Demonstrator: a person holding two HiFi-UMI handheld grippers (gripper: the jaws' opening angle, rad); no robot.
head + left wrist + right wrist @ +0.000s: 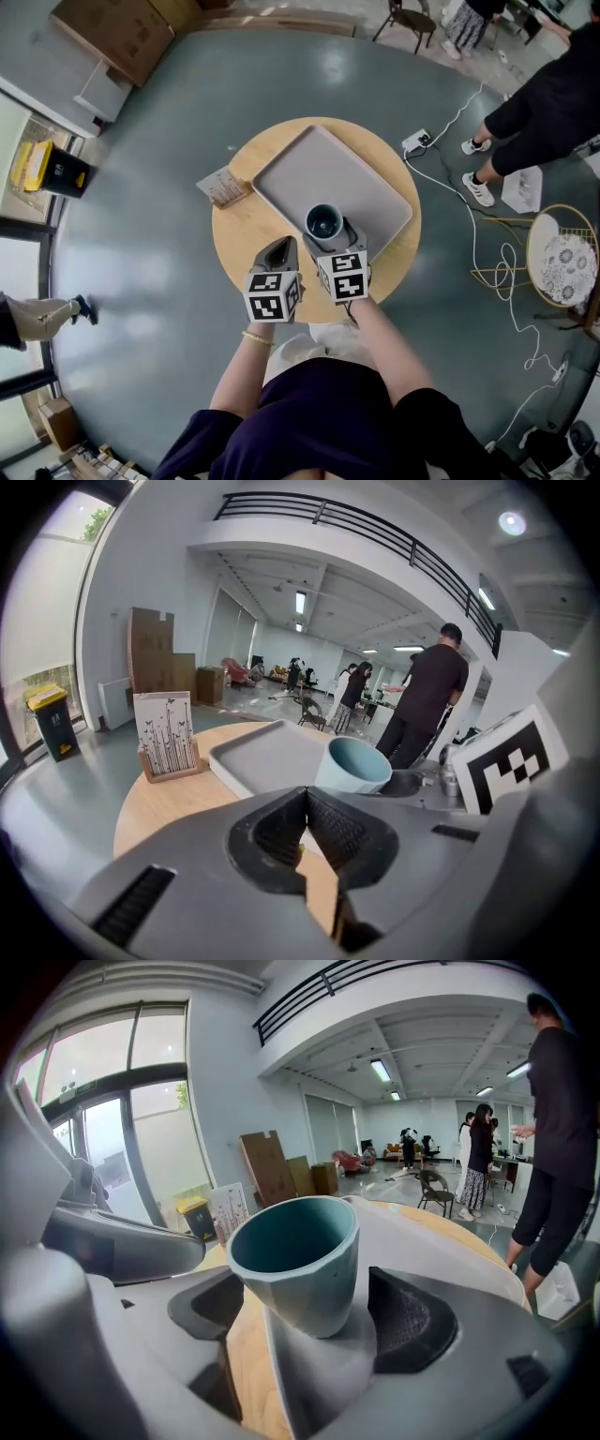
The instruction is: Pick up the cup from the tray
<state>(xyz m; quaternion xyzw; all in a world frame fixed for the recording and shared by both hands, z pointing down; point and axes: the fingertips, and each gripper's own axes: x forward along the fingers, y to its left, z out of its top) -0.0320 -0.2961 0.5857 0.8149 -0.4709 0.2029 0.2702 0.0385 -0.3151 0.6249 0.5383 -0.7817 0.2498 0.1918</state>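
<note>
A teal cup (pixel 324 222) stands upright at the near corner of a grey tray (pixel 309 173) on a round wooden table (pixel 242 230). My right gripper (pixel 330 238) reaches in from the near side with its jaws wide on either side of the cup. In the right gripper view the cup (pixel 295 1251) sits between the two dark pads (pixel 410 1321) with a gap on each side, so the right gripper (pixel 309 1314) is open. My left gripper (pixel 281 251) hovers over bare wood left of the tray. Its tips (pixel 305 797) meet on nothing, with the cup (pixel 352 764) ahead to its right.
A small card holder (pixel 223 185) stands on the table left of the tray. White cables and a power strip (pixel 416 142) lie on the floor at right, near a standing person (pixel 544 103) and a wire stand (pixel 562 255). Cardboard boxes (pixel 112 33) sit far left.
</note>
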